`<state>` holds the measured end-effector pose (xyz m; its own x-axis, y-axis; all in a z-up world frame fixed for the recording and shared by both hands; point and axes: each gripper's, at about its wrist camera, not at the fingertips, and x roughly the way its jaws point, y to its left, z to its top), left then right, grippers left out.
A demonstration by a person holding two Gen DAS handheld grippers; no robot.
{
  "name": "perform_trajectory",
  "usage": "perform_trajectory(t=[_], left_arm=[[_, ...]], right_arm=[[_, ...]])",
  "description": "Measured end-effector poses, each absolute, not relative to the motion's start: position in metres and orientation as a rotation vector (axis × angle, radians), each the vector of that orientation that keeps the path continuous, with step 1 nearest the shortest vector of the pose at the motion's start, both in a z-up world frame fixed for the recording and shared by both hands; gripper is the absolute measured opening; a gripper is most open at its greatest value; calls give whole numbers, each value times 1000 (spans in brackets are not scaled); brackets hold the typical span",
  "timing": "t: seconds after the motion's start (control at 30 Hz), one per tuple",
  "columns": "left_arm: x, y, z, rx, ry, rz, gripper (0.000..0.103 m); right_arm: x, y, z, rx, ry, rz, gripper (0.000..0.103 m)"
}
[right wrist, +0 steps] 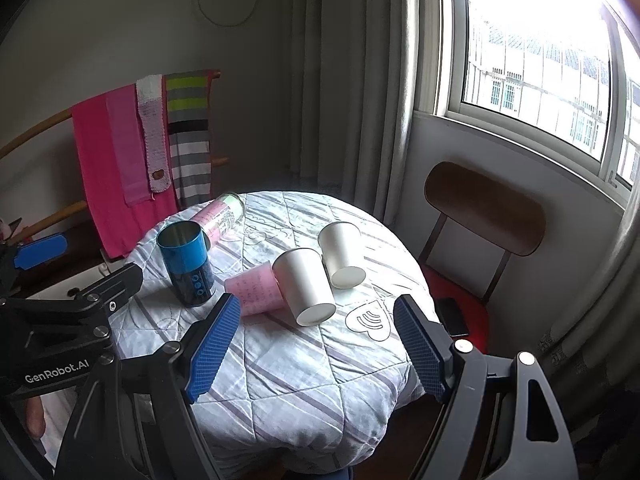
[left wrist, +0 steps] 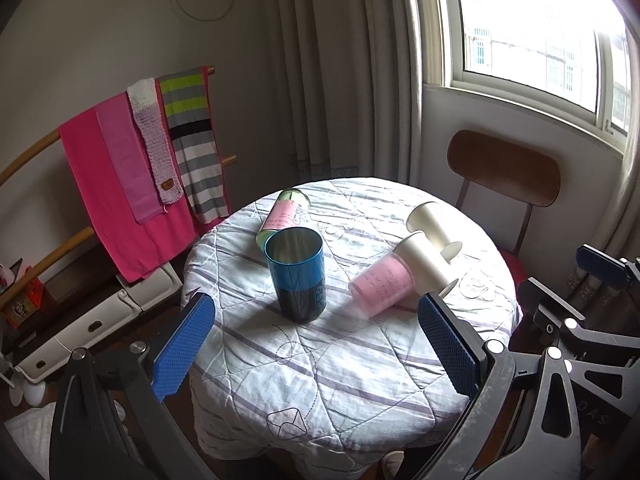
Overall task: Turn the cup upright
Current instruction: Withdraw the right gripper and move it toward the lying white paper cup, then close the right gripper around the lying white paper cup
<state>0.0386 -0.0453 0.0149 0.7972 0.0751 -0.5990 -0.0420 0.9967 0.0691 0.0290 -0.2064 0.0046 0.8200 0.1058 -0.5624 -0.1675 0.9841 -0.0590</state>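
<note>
Right now both my claws hang above the near edge of the round table (left wrist: 320, 380), released, nothing between the pads. Left gripper (left wrist: 316, 344) jaws spread wide, blue pads either side of the near half of the cloth. Right gripper (right wrist: 318, 348) same, wide apart, empty.

Blue cup (left wrist: 297, 276) stands upright, mouth up, around the middle of the table toward the left edge. Just behind it a glass jar (left wrist: 285, 216) with a pink label lies on its side near the far-left edge; can't tell if they touch. Pink cup (left wrist: 380, 286) lies on its side right of centre, with a white paper cup (left wrist: 428, 266) tipped over against it, base pointing to the right edge. Second white paper cup (right wrist: 341, 254) lies tipped behind that one, toward the far-right edge, the two touching.

Wooden chair (right wrist: 484, 208) sits beyond the right edge, a dark phone (right wrist: 454, 316) on its red seat. Pink and striped towels (left wrist: 132, 168) hang on a rack past the left edge
</note>
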Motion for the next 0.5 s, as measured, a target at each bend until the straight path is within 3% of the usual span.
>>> perform_trajectory(t=[0.3, 0.5], left_arm=[[48, -32, 3, 19, 692, 68, 103], [62, -33, -18, 30, 747, 68, 103]], right_arm=[[47, -217, 2, -133, 619, 139, 80], [88, -217, -28, -158, 727, 204, 80]])
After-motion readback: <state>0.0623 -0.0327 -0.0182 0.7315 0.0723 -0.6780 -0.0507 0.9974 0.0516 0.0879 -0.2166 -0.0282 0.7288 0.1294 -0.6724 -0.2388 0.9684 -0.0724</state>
